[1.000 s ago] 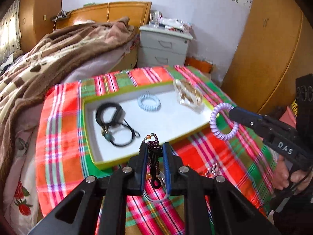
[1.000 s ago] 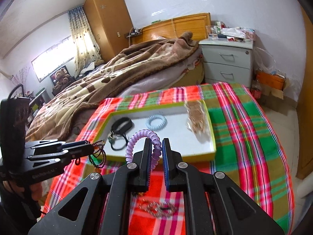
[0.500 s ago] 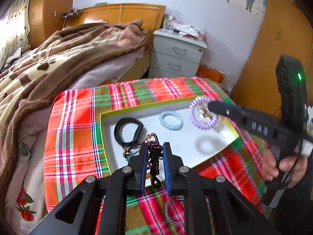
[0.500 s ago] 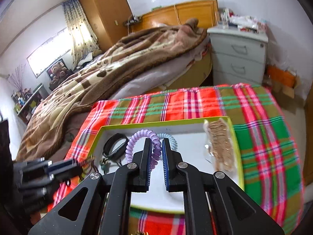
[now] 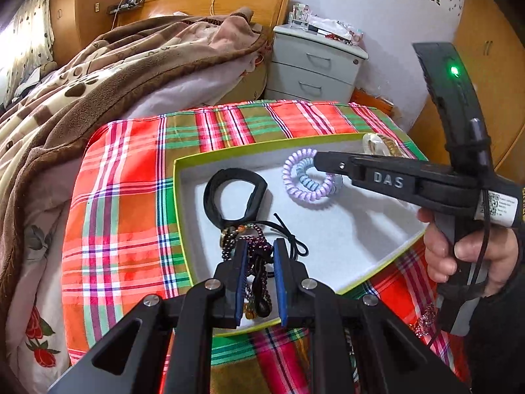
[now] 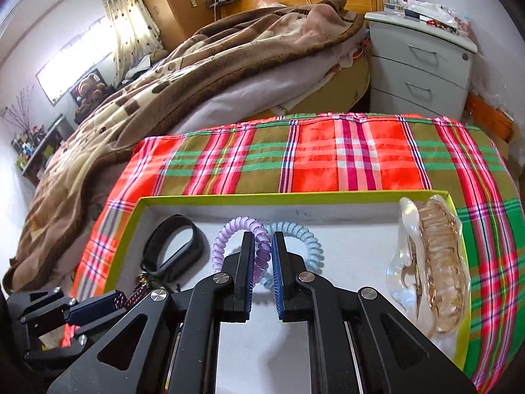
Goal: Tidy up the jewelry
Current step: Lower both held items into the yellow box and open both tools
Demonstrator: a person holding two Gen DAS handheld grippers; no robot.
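Observation:
A white tray with a lime-green rim (image 5: 177,177) (image 6: 295,198) lies on the plaid cloth. My left gripper (image 5: 261,246) (image 6: 111,298) is shut on a dark purple beaded bracelet (image 5: 259,256) (image 6: 139,287), hanging over the tray's near left corner. My right gripper (image 6: 262,239) (image 5: 320,159) is shut on a purple spiral hair tie (image 6: 226,239) (image 5: 308,197), low over a pale blue spiral tie (image 6: 305,239) (image 5: 308,180) in the tray. A black band (image 5: 234,197) (image 6: 174,249) with a dark cord lies in the tray's left part.
A clear bag of gold jewelry (image 6: 433,262) (image 5: 380,144) fills the tray's right end. A loose sparkly chain (image 5: 426,318) lies on the plaid cloth (image 6: 328,157) near the person's hand (image 5: 459,252). A bed with a brown blanket (image 6: 197,65) and a grey nightstand (image 6: 420,52) stand behind.
Both grippers have moved forward and down over the tray. The purple tie came from the tray's right edge to above the blue tie. The beads now hang inside the tray.

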